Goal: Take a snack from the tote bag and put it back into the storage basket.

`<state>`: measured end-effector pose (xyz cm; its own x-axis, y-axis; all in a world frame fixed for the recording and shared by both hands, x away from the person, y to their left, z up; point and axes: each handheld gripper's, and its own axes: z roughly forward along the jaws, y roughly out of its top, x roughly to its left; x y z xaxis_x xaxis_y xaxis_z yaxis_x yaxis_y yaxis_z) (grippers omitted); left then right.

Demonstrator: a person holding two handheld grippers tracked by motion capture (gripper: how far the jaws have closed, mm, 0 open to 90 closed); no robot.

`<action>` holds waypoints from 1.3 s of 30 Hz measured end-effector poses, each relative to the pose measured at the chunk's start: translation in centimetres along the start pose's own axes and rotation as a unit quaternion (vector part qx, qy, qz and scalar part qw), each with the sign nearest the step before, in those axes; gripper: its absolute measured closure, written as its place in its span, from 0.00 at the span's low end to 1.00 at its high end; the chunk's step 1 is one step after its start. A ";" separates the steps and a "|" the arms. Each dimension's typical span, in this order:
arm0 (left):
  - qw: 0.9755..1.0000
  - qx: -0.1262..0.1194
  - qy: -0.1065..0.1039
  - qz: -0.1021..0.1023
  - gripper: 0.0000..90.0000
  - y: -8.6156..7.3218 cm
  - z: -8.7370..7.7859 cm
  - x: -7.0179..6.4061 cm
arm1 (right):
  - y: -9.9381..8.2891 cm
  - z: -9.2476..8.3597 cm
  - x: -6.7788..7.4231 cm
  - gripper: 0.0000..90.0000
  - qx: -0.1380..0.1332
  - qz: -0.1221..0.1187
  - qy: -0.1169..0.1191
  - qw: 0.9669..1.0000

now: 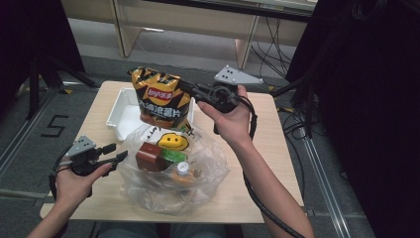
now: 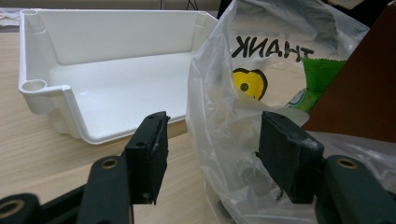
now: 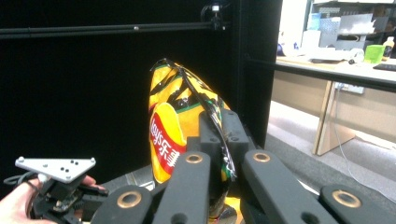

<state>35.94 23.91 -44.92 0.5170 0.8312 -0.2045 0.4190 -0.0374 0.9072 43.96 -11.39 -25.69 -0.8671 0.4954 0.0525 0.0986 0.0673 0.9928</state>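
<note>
High view: taking the clear plastic bag (image 1: 171,173) as the landmark, it sits at the near middle of the wooden table (image 1: 277,163), holding a brown box (image 1: 150,156), a green packet (image 1: 173,155) and a capped bottle (image 1: 183,168). Just left of the bag, the left gripper (image 1: 113,154) rests in the person's left hand (image 1: 74,181), its jaws spread; in the left gripper view the bag's crinkled edge lies between the pads (image 2: 287,151), with no squeeze visible. Beyond the bag, a white tray (image 1: 121,111) lies on the table. Above the bag's far rim, the yellow-and-black chip bag (image 1: 161,99) hangs upright in the air, its lower end at the bag's mouth. The right gripper (image 1: 190,91), held in the right hand (image 1: 230,119), pinches the chip bag's side seam, jaws pressed together on it.
</note>
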 end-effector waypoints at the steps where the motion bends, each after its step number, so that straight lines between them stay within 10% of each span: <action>1: 1.000 0.001 -0.001 0.000 0.47 0.0 0.0 0.0 | 0.4 0.1 0.1 1.00 -0.004 0.003 0.000 1.000; 39: 1.000 0.002 -0.001 0.003 0.47 0.0 -0.1 0.1 | 3.8 3.0 -1.7 1.00 -0.006 -0.004 -0.033 0.999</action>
<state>35.95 24.07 -44.89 0.5207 0.8303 -0.1986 0.4189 -0.0458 0.9069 47.22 -9.40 -22.34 -0.8339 0.5505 0.0381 0.0853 0.0604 0.9945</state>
